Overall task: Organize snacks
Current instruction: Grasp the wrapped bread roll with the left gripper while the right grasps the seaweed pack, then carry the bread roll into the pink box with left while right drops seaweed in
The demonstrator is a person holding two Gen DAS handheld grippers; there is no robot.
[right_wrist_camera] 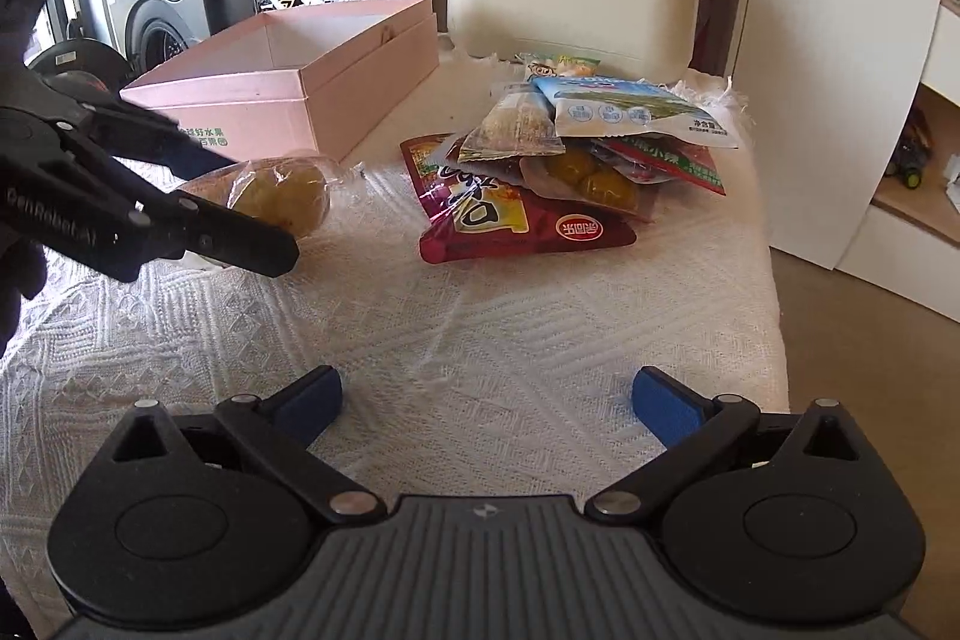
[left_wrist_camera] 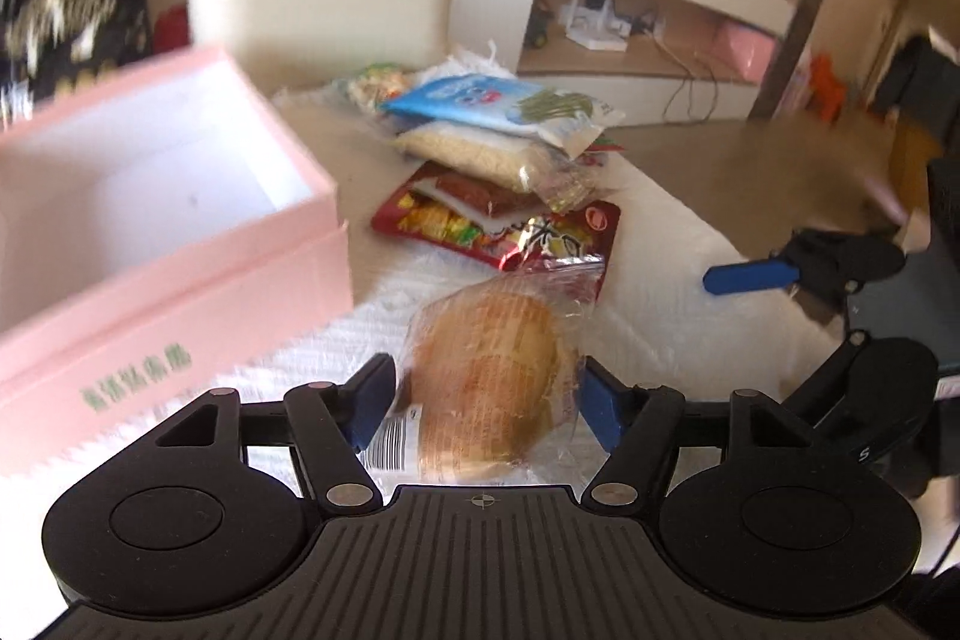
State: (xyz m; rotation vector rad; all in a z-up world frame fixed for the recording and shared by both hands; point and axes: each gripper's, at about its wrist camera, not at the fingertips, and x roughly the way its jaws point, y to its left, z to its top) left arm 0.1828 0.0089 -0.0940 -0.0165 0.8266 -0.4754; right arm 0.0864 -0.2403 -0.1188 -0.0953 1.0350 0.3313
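Straddling the wrapped bun (left_wrist_camera: pixel 489 370), the left claw (left_wrist_camera: pixel 486 394) stands wide, pads beside the wrapper, not pressing. Bun's long axis runs straight ahead between the fingers. Pink box (left_wrist_camera: pixel 180 244) lies ahead-left. Right claw (right_wrist_camera: pixel 486 397) is wide, empty, farther off.

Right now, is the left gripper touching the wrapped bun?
Cannot tell. In the left wrist view the wrapped bun sits between the left gripper's open fingers; wrapper edges blur against them.
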